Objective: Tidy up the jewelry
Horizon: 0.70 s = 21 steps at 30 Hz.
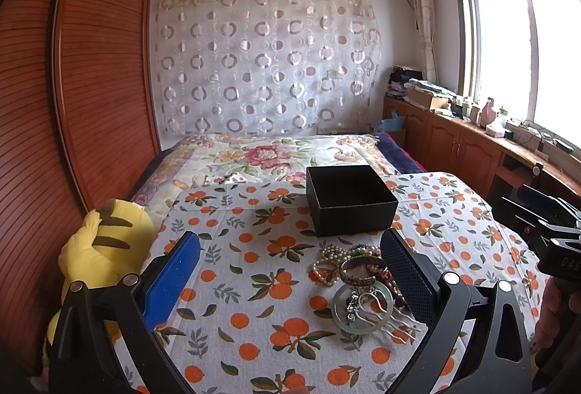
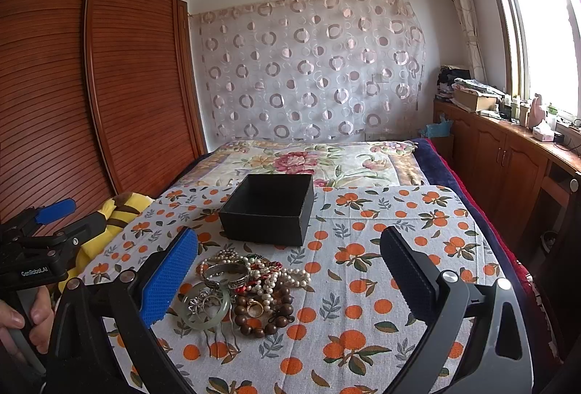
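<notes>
A pile of jewelry (image 2: 247,288) lies on the orange-print cloth (image 2: 363,285): pearl strands, silver bangles, a pale green jade bangle (image 2: 206,310), brown wooden beads (image 2: 268,317), a gold ring, a silver hair comb. An open empty black box (image 2: 270,208) stands just behind it. The right gripper (image 2: 290,270) is open, hovering above the cloth, the pile by its left finger. In the left wrist view the same pile (image 1: 357,281) and jade bangle (image 1: 361,308) lie by the right finger of the open left gripper (image 1: 290,270), with the box (image 1: 350,199) beyond.
A yellow striped plush toy (image 1: 105,252) sits at the cloth's left edge beside the wooden wardrobe (image 1: 98,85). A floral bedspread (image 2: 308,161) stretches behind the box. Wooden cabinets (image 2: 508,158) with clutter run along the right under the window.
</notes>
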{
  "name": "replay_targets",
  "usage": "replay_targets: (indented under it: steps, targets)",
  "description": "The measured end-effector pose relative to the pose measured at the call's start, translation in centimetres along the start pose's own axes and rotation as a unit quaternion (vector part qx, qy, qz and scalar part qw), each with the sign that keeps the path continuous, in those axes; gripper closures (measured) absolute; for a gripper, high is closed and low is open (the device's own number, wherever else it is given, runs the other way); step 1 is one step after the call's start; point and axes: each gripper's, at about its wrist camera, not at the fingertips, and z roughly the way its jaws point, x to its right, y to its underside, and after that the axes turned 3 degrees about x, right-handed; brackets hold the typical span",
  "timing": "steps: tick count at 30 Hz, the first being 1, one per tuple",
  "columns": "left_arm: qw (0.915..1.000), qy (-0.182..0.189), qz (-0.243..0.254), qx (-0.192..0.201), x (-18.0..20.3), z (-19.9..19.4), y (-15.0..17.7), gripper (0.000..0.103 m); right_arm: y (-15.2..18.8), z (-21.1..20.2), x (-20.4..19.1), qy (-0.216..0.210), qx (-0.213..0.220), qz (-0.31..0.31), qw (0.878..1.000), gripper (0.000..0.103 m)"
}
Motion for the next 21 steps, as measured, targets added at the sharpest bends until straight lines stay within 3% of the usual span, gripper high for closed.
replay_targets:
  steps: [21]
  targets:
    - [1.0, 0.001, 0.0, 0.003, 0.5, -0.6, -1.2, 0.007, 0.2, -0.1, 0.0, -0.001, 0.001, 0.0, 1.0, 0.002]
